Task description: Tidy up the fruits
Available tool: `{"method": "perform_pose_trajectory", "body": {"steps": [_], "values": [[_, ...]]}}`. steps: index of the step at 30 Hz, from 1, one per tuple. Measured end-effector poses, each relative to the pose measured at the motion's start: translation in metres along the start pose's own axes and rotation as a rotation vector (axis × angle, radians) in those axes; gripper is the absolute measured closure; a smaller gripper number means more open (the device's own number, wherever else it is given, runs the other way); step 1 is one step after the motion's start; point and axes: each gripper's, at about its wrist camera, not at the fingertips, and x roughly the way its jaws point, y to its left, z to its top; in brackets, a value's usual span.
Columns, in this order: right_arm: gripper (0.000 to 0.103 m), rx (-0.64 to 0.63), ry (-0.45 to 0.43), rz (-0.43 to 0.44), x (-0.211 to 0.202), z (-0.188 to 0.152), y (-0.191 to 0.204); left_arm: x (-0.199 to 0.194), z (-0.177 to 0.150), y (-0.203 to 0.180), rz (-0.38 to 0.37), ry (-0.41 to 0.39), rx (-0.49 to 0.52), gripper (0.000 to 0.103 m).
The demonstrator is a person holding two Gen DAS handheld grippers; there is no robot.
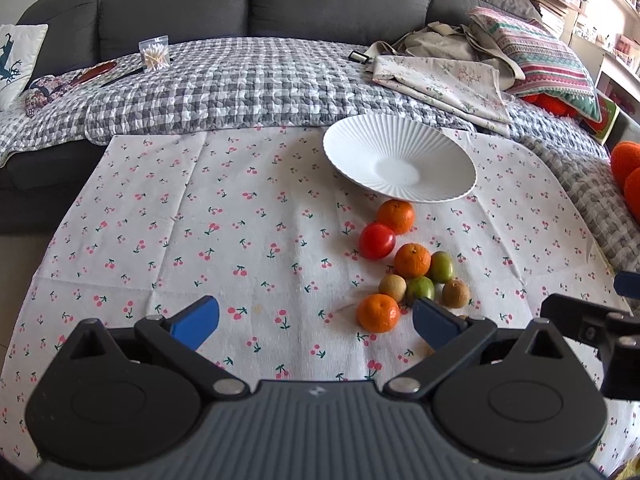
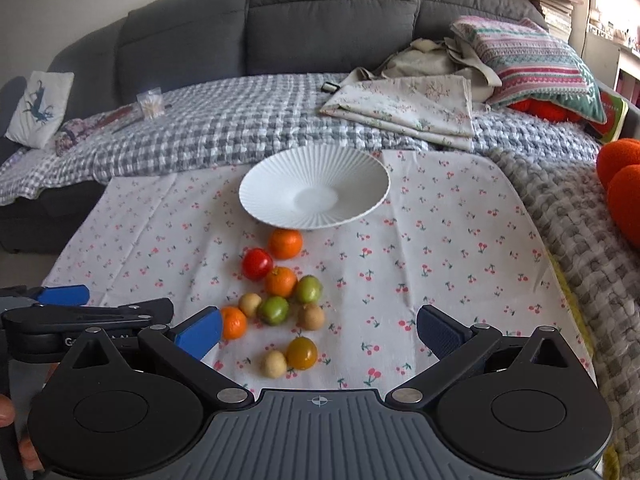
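Right wrist view, fruit cluster (image 2: 280, 296) just ahead of right hand-held gripper (image 2: 319, 332), jaws wide, empty, left hand-held gripper (image 1: 316, 322) wide too

A cherry-print cloth (image 2: 440, 240) covers the flat surface in front of the grey sofa (image 2: 320, 20). On it stand a ribbed white bowl (image 2: 280, 176) and, just in front, a loose cluster of fruit: three oranges, a red tomato (image 2: 257, 263), two green fruits, small brown ones.

Left gripper (image 1: 316, 322) spread wide; right gripper (image 2: 319, 333) likewise.
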Motion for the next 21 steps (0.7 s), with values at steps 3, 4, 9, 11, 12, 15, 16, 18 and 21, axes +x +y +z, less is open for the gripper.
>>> {"method": "perform_pose_trajectory", "body": {"steps": [3,4,9,11,12,15,16,18,21], "values": [[0.0,-0.003,0.005,-0.009,0.002,-0.002,-0.001,0.0,0.0,0.001,0.001,-0.003,-0.001,0.001],[0.0,-0.002,0.008,-0.013,0.003,-0.002,-0.001,0.0,0.001,0.001,0.002,-0.004,-0.001,0.001],[0.0,0.007,0.016,-0.015,0.005,-0.004,-0.004,0.001,0.0,-0.002,0.0,-0.003,0.009,0.001],[0.0,0.007,0.019,-0.018,0.005,-0.004,-0.004,0.002,0.0,-0.002,0.002,-0.003,0.014,0.001],[0.0,0.006,0.02,-0.019,0.006,-0.004,-0.004,0.003,0.0,-0.002,0.002,-0.003,0.015,0.001],[0.0,0.011,0.024,-0.023,0.007,-0.004,-0.006,0.005,0.0,-0.002,-0.001,0.002,0.015,0.001],[0.0,0.01,0.027,-0.024,0.008,-0.005,-0.007,0.006,0.0,-0.001,-0.002,0.005,0.014,0.001],[0.0,0.013,0.033,-0.023,0.009,-0.004,-0.009,0.007,0.0,-0.001,-0.005,0.007,0.014,0.001],[0.0,0.051,0.034,-0.019,0.011,0.001,-0.021,0.01,0.001,0.002,-0.009,0.01,0.012,0.001]]}}
